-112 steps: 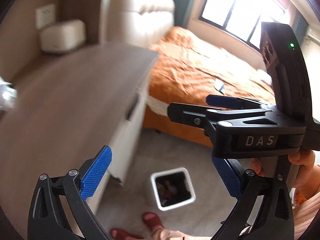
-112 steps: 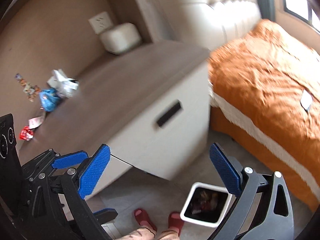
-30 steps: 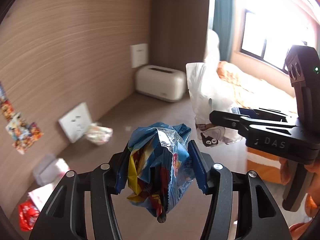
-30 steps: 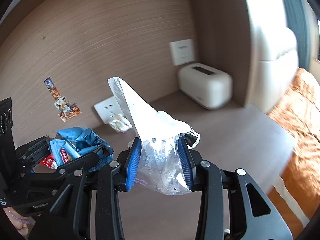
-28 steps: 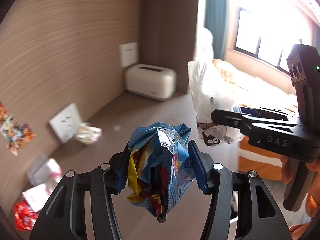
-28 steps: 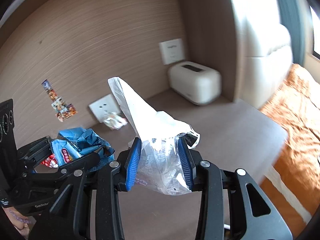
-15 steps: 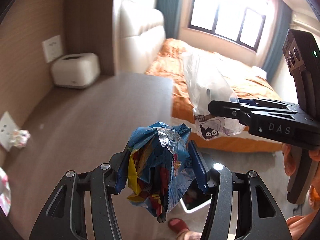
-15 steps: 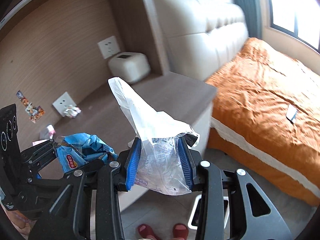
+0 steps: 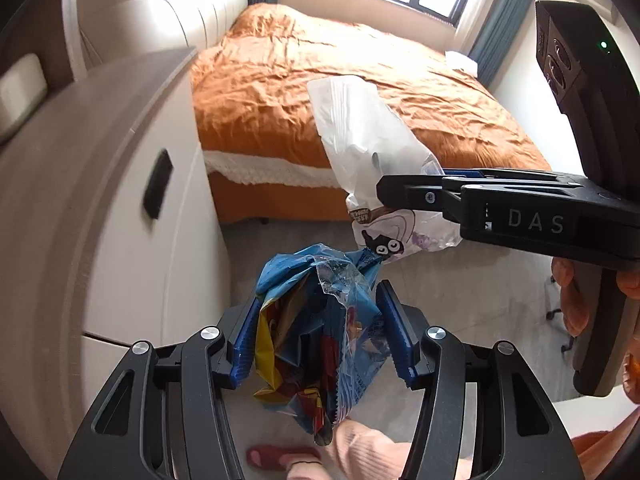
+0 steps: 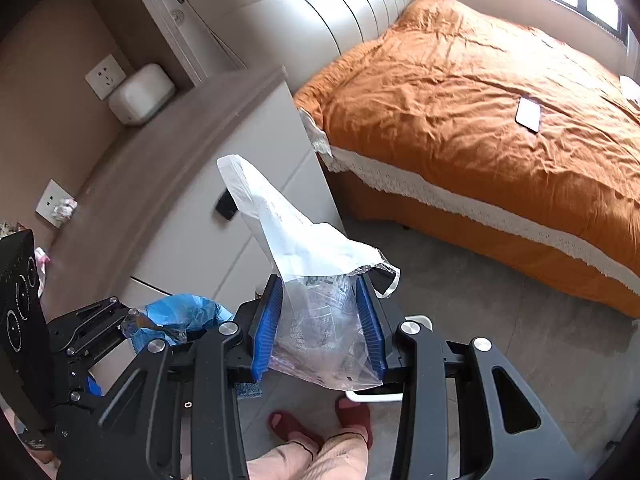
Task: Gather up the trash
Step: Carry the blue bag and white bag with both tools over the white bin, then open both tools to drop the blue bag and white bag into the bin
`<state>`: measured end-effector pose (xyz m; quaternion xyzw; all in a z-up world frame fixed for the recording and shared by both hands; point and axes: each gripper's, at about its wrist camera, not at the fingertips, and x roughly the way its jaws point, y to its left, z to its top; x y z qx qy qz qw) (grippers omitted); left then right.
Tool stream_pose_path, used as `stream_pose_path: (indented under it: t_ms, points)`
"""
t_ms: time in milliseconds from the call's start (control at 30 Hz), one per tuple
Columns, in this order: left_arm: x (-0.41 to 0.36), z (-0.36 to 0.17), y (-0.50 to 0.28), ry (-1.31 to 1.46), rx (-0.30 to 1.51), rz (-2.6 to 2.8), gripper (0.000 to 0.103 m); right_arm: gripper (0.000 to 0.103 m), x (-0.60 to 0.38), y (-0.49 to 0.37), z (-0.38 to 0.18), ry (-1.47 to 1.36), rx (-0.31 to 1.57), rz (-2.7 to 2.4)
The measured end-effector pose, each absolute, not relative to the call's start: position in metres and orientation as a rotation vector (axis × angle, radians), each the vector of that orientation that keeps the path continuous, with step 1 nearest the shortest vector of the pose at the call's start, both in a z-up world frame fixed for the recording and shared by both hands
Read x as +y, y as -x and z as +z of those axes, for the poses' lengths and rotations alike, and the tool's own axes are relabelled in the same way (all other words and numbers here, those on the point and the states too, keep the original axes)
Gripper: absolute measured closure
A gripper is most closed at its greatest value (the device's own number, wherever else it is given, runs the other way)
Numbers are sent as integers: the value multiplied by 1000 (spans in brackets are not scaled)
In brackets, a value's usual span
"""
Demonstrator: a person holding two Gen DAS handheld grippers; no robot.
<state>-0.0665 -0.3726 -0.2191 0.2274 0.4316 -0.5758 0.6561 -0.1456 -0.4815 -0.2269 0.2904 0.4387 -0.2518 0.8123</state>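
My left gripper (image 9: 320,336) is shut on a crumpled blue snack wrapper (image 9: 320,332), held in the air over the floor beside the cabinet. My right gripper (image 10: 320,320) is shut on a clear and white plastic bag (image 10: 304,272); it shows in the left wrist view (image 9: 404,196) to the right and ahead of the left one, with the bag (image 9: 360,136). The blue wrapper also shows in the right wrist view (image 10: 176,316). A white bin rim (image 10: 376,394) peeks out under the right gripper; its inside is hidden.
A white cabinet with a wood top (image 9: 80,184) stands at the left, with small wrappers (image 10: 64,208) by the wall sockets and a white box (image 10: 140,92). An orange bed (image 10: 480,112) lies ahead with a phone (image 10: 528,114). My feet (image 10: 320,420) are below.
Both grippers have swung away from the cabinet top and wall toward the floor by the bed, each still holding its trash. The wall and toaster-like box have slid off to the left.
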Motion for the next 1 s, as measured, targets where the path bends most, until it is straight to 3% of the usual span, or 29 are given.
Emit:
stream_pose_path:
  t_ms: [600,667,700,733,767,1000]
  points:
    - [-436,-465,108,-622,1237,-1395,48,63,-517,167,-471,-704,1249,-543]
    - [-437,-486,109,-620,1268,-1395,39,56,-517,168,-489,-697,1271,-547]
    - [-441,-495,110,-623,1282,-1399,34,32,-519,171,-500,-706,1275,-546]
    - [-442,-505,111,-626,1293,-1397,18,9,-520,174,-509,-722,1281,-535]
    - [-443,-512,111,-622,1300,-1392,9,7,-522,175,-518,-729,1286,-535]
    - [-449,-539,119,-686,1293,-1375,5,5,-527,187,-537,-738,1341,-543]
